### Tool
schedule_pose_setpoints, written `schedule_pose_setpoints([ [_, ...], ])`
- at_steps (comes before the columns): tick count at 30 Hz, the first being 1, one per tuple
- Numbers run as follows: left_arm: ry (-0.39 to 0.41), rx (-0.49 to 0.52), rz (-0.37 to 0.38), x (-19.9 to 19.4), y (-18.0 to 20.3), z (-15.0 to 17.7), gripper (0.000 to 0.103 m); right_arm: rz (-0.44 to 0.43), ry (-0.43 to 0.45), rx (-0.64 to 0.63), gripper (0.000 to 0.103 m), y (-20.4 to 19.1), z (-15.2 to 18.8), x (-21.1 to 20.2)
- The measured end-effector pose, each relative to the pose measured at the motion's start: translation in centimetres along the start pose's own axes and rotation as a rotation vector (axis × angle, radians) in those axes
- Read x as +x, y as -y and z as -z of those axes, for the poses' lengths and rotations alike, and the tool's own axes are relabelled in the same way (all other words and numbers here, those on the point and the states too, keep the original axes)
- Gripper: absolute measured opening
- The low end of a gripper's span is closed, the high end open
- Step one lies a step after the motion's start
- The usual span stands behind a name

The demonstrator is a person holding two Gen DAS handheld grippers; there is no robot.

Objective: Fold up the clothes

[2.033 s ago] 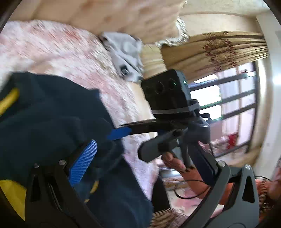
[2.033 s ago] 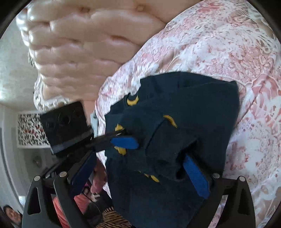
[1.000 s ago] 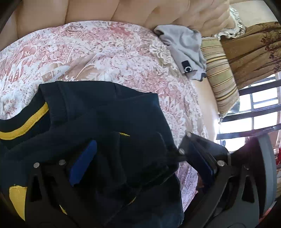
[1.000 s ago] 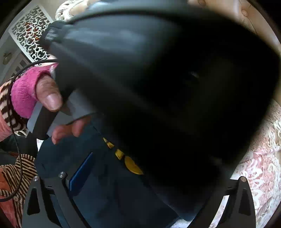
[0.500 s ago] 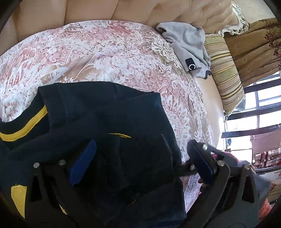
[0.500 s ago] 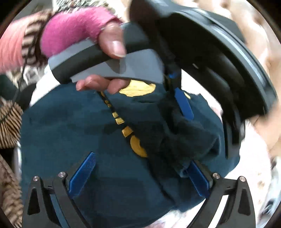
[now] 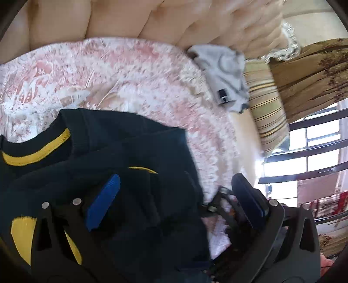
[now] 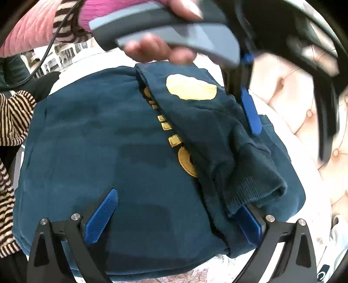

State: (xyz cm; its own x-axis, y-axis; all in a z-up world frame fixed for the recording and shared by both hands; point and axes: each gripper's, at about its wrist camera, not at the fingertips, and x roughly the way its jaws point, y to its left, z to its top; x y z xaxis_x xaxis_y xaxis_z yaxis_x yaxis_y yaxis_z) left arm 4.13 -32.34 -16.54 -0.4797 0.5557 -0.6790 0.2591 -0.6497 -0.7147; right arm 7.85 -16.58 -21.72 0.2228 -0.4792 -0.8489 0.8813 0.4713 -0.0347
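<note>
A navy sweater (image 7: 121,156) with yellow stitching lies folded on the floral bedspread (image 7: 134,71). My left gripper (image 7: 174,202) hovers open just above it, its blue pads spread wide with cloth below them. In the right wrist view the sweater (image 8: 108,141) fills the frame, with a sleeve (image 8: 217,130) laid diagonally across it and ending in a ribbed cuff (image 8: 256,191). My right gripper (image 8: 176,219) is open over the near hem, and the cuff drapes onto its right pad. A hand (image 8: 156,50) holds the left gripper (image 8: 249,87) at the top, one pad touching the sleeve.
A grey garment (image 7: 224,82) lies at the bed's far right beside a striped pillow (image 7: 267,115). A tufted headboard (image 7: 130,19) runs behind the bed, and a curtain and barred window (image 7: 315,148) stand at the right. The person's striped clothing (image 8: 10,130) is at the left.
Two seconds ago both grippers held the sweater bunched and lifted. Now it lies folded on the bed with both grippers open, and the left gripper has lifted slightly off the sleeve.
</note>
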Motion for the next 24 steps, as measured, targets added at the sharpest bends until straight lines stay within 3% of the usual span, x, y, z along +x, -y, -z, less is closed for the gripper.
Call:
schedule_pose_setpoints([
  [5, -0.079, 0.028, 0.093, 1.3, 1.8, 1.5, 0.103, 0.01, 0.016, 0.013, 0.103, -0.1, 0.5, -0.6],
  [7, -0.096, 0.039, 0.084, 2.3, 2.1, 1.8, 0.103, 0.012, 0.018, 0.015, 0.103, 0.1, 0.4, -0.5],
  [17, 0.003, 0.004, 0.078, 4.6, 0.8, -0.2, 0.103, 0.007, 0.03, 0.04, 0.103, 0.5, 0.4, 0.2],
  [24, 0.07, 0.051, 0.173, 0.2, 2.0, 1.1, 0.103, 0.016, 0.038, 0.035, 0.103, 0.4, 0.6, -0.2],
])
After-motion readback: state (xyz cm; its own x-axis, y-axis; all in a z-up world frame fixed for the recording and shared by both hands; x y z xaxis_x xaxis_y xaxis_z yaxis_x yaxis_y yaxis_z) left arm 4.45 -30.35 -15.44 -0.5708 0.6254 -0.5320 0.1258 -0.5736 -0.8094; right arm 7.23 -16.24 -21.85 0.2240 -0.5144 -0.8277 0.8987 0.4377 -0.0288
